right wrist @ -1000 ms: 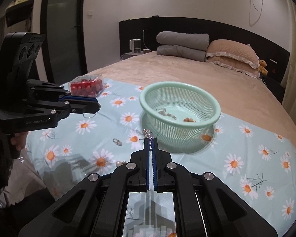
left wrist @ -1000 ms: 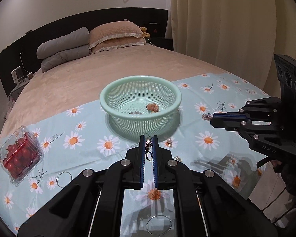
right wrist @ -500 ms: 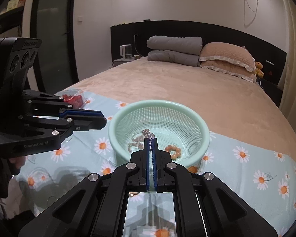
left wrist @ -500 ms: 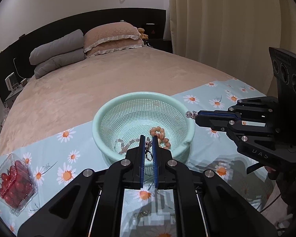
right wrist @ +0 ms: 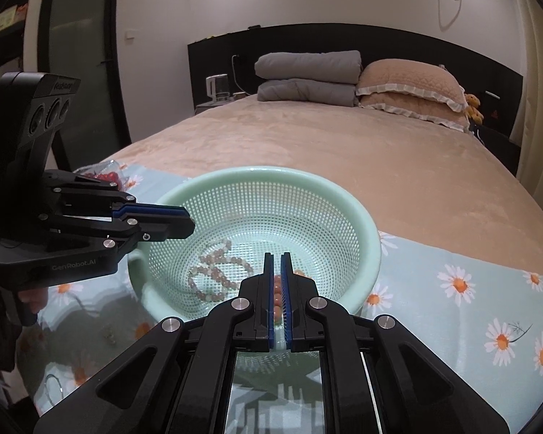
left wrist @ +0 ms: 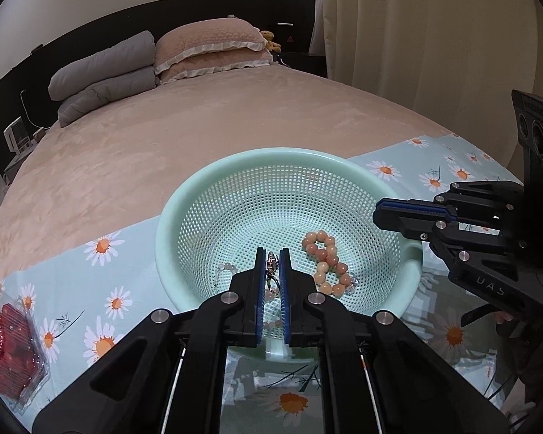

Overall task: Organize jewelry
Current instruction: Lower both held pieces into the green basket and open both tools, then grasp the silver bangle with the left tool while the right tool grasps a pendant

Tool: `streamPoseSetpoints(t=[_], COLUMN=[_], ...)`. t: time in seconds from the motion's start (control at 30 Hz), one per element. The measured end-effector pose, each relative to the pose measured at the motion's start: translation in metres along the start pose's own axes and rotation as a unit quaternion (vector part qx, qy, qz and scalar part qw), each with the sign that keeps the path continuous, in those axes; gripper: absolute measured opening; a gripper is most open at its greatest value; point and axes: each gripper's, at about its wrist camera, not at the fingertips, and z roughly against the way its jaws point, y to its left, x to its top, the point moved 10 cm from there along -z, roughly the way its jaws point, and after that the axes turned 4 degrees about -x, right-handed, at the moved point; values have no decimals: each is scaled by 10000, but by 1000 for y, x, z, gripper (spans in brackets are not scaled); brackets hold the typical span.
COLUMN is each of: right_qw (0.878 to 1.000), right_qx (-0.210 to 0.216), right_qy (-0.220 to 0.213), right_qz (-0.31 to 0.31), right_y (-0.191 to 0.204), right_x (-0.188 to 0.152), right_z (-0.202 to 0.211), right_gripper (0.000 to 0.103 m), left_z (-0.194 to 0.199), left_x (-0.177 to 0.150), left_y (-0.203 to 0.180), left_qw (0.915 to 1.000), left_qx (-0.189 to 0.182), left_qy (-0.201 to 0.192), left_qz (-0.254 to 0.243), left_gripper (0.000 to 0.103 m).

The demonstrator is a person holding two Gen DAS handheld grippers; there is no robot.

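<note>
Release is the step in hand: both hand-held grippers hang over the mint basket, which sits on a daisy cloth spread on the bed.

The left hand-held gripper has a small metal trinket between its pads, and its jaws are opening. The piece looks caught there, not yet fallen. It is already above the basket floor, so the best course is probably to let the jaws part fully and hold steady until it drops. A slight shake may help if the clasp snags on the ribbed pads.

The right hand-held gripper is also parting its jaws, with only a narrow gap and nothing gripped in it; the orange beads seen through the gap lie in the basket below. What it carried I cannot make out for certain.

Already inside the basket are an orange bead bracelet and a pale bead strand. Lifting both grippers straight up afterwards should avoid hooking either strand.
</note>
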Motion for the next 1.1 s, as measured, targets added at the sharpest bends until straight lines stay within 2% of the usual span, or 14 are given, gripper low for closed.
streamPoseSetpoints(t=[0.03, 0.07, 0.1, 0.13, 0.17, 0.2, 0.3, 0.33, 0.5, 0.87, 1.1], right_qw=[10000, 10000, 10000, 9999, 9999, 9997, 9992, 9990, 9983, 9985, 9990], right_qx=[-24, -58, -94, -118, -154, -213, -280, -302, -485, -494, -400], right_qy=[6, -3, 3, 20, 20, -10, -192, -220, -233, -177, -144], right_qz=[-18, -16, -18, -33, -56, -92, -202, -240, -224, -152, -169], right_y=[-1, -2, -3, -4, -6, -8, -11, -12, -9, 14, 36], right_x=[-1, -2, -3, -5, -6, -7, -6, -5, -6, -20, -36], right_z=[1, 2, 4, 6, 8, 12, 24, 28, 44, 87, 101], right_gripper=[6, 6, 8, 13, 27, 44, 64, 68, 85, 86, 86], left_z=[1, 3, 7, 11, 17, 22, 36, 40, 59, 118, 147], left_x=[0, 1, 0, 2, 3, 4, 6, 6, -3, -36, -69], left_y=[2, 3, 6, 8, 10, 13, 19, 22, 30, 39, 44], left_qw=[10000, 9999, 9999, 9997, 9993, 9990, 9983, 9980, 9969, 9942, 9922], left_qx=[39, 53, 76, 122, 171, 214, 230, 262, 388, 703, 823], left_qy=[-25, -73, -125, -202, -292, -355, -452, -476, -462, -435, -346], left_qz=[24, 54, 88, 117, 135, 160, 282, 338, 497, 691, 867], left_gripper=[21, 36, 46, 62, 71, 74, 89, 94, 97, 97, 97])
